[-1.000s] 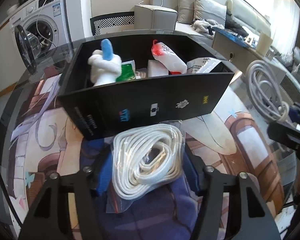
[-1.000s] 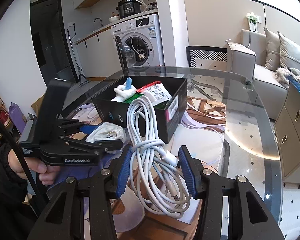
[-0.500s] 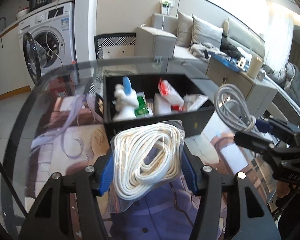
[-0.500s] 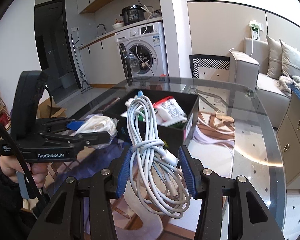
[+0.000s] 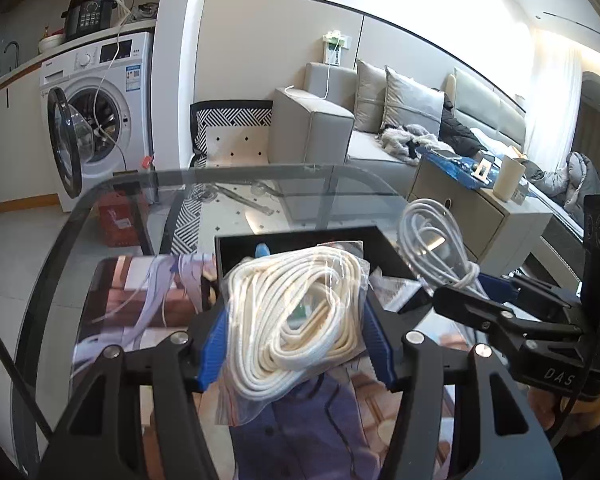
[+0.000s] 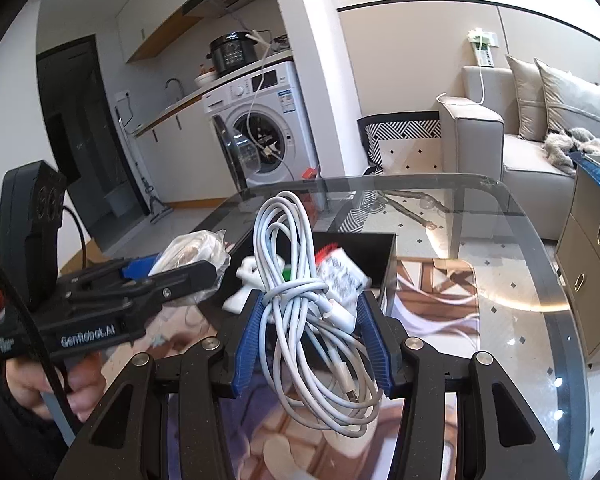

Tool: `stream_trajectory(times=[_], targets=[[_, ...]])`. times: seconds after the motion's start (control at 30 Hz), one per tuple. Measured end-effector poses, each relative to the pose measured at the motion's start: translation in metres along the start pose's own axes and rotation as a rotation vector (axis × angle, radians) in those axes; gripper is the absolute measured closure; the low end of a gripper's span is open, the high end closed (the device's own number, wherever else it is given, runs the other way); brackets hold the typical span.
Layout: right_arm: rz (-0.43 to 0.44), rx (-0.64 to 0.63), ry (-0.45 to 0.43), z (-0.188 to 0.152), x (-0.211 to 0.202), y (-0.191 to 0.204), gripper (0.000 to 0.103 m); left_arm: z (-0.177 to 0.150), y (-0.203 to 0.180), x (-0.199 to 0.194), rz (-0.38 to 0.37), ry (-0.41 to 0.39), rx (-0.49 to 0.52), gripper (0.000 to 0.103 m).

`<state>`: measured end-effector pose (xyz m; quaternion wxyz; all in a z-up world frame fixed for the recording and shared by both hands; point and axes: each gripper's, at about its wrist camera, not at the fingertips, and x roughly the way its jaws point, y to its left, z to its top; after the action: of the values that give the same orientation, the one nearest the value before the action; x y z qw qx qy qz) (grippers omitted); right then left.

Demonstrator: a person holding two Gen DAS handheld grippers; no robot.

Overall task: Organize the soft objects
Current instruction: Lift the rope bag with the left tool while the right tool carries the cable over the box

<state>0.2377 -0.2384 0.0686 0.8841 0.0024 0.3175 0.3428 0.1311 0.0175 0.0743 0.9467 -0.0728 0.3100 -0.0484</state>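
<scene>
My left gripper (image 5: 296, 344) is shut on a clear bag of coiled white rope (image 5: 300, 316) and holds it in the air before the black box (image 5: 296, 240). My right gripper (image 6: 310, 336) is shut on a bundle of white charging cable (image 6: 300, 300), also lifted; it shows in the left wrist view (image 5: 436, 248) at the right. The black box (image 6: 380, 248) sits on the glass table and holds a white glove-like toy (image 6: 244, 280), a green item and a white packet with red print (image 6: 340, 272). The rope bag (image 6: 196, 252) shows at the left of the right wrist view.
The glass table (image 6: 540, 280) carries a printed mat (image 5: 140, 304) under the box. A washing machine (image 5: 96, 120) with its door open stands beyond the table's far left. A grey sofa (image 5: 340, 128) and a low cabinet (image 5: 480, 216) stand at the right.
Both grippers have risen and pulled back from the box with their loads. The box now sits lower and farther away in both views.
</scene>
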Motion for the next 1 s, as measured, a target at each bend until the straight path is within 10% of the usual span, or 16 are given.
stream_trajectory(times=[1.0], targets=[[-0.077, 0.01, 0.061, 0.025, 0.093, -0.008, 0.047, 0.007, 0.018, 0.05, 0.046, 0.023, -0.023, 0.043]])
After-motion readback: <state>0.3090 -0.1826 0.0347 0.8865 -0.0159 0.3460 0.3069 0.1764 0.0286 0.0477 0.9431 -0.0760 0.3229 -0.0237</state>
